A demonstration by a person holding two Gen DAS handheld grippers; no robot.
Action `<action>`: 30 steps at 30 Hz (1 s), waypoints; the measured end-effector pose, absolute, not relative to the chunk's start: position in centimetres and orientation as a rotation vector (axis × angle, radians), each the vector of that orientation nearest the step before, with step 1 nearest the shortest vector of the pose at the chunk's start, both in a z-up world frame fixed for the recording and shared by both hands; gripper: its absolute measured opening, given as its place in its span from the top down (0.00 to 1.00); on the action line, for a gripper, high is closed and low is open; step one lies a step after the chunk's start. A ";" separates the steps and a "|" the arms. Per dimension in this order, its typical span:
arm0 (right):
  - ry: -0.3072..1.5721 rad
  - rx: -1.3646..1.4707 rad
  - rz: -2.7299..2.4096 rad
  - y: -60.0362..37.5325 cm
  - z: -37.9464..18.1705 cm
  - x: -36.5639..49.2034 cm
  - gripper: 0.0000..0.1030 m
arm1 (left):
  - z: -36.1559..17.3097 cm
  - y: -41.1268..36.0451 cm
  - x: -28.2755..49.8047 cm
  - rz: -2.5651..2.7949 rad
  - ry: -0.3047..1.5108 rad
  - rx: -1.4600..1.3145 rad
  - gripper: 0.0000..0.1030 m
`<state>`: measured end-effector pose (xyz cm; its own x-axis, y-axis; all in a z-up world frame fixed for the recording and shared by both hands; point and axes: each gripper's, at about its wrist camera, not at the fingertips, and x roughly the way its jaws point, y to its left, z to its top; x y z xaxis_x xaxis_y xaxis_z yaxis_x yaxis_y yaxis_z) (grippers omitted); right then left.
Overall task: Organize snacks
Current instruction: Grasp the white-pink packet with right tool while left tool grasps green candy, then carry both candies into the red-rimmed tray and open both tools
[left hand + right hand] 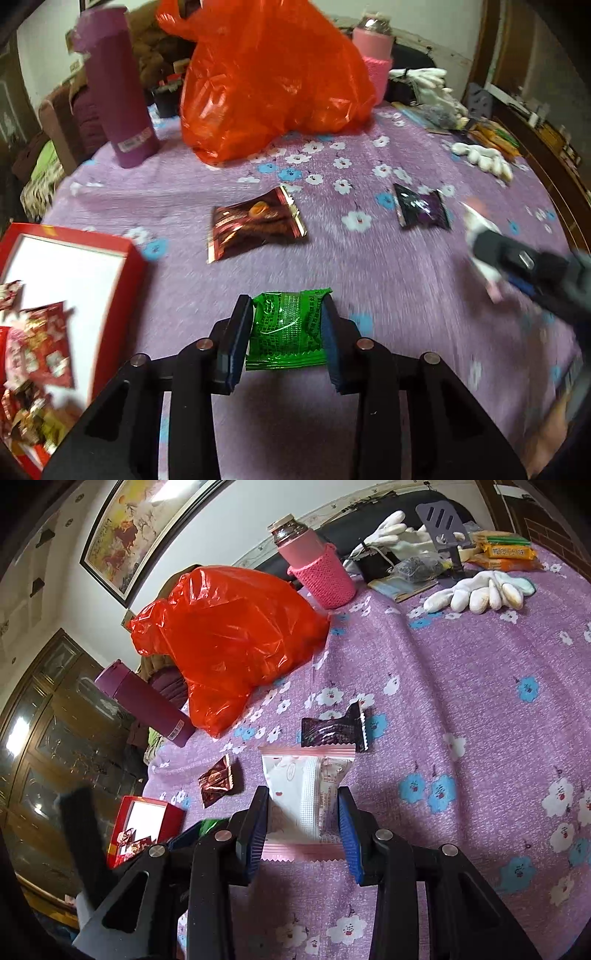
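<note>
With the left gripper [286,328] clamped on a green packet [286,332] and the right gripper [304,823] pinching a pink-white packet [306,794], we're mid-carry; next, drop both in the red box [127,273].

Green packet [286,330] and pink-white packet [308,799], both gripped.

A: The red box [74,254] runs off the left wrist frame's left edge — its snack packets [44,343] smear into blur.

B: The right gripper [487,254] there is blurred too — and the print on the white packet [306,794] is too small to read.
</note>
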<state>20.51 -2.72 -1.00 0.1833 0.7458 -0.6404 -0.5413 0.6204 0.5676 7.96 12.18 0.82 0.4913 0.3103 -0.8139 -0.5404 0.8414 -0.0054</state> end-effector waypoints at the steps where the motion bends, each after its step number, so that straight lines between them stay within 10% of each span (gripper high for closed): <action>1: 1.045 0.234 0.928 -2.6 -1.0 20.4 0.64 | 1.3 11.8 7.0 0.521 0.909 -0.256 0.67; 30: 1.010 -0.092 1.477 19.9 1.9 -2.7 0.65 | 4.2 24.4 -15.8 0.916 0.713 -0.226 0.67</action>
